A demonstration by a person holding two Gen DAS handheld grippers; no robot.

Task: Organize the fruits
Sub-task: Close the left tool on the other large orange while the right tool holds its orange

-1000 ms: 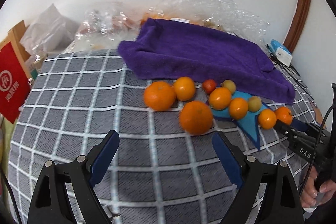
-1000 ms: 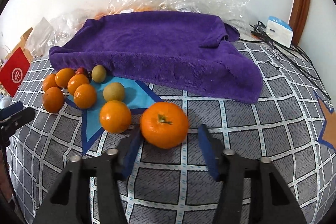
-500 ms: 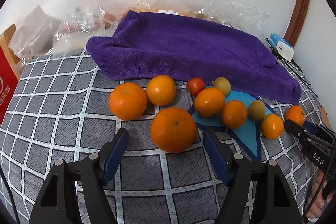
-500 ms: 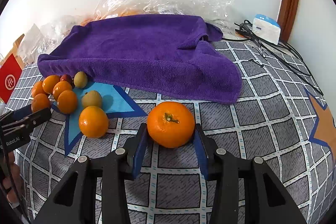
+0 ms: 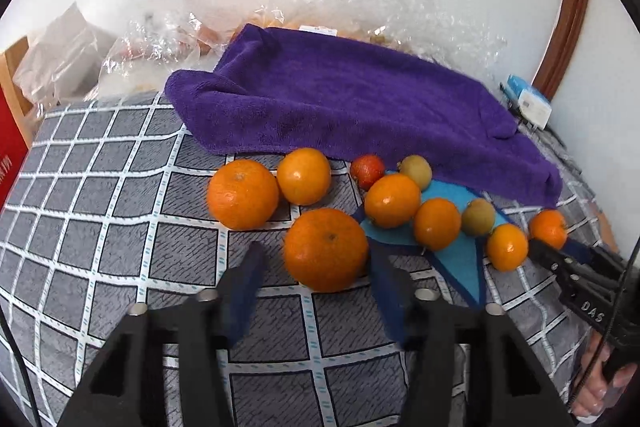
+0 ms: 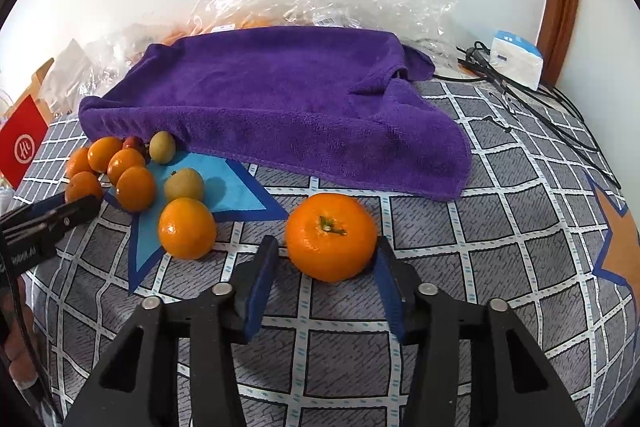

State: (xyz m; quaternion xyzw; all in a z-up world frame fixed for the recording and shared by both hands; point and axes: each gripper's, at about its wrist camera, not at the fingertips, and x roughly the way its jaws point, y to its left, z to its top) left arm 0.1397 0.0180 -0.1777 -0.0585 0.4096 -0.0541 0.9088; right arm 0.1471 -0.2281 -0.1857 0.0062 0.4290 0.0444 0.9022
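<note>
Each hand has its own orange lined up dead ahead. The left hand-held gripper (image 5: 316,273) has a big orange (image 5: 326,250) sitting straight out between its blue pads; the jaws have just been closing on it, and the right pad looks to be at the peel while the left pad shows a sliver of gap and is blurred, so I would call it not yet clamped. That orange rests on the checked cloth (image 5: 120,227), nearest of a cluster, with two more oranges just behind it and a trail of small fruit running off to the right across a blue star (image 5: 460,267). At the far end of that trail the right hand-held gripper (image 6: 326,263) straddles a stemmed orange (image 6: 331,235), stem up, standing apart from the others and just short of the purple towel (image 6: 280,99). Its right pad touches the fruit, its left shows a thin gap, so whether it grips I cannot tell. Being round, neither fruit has a long axis to square up to; from here, closing and lifting look like all that remains.
</note>
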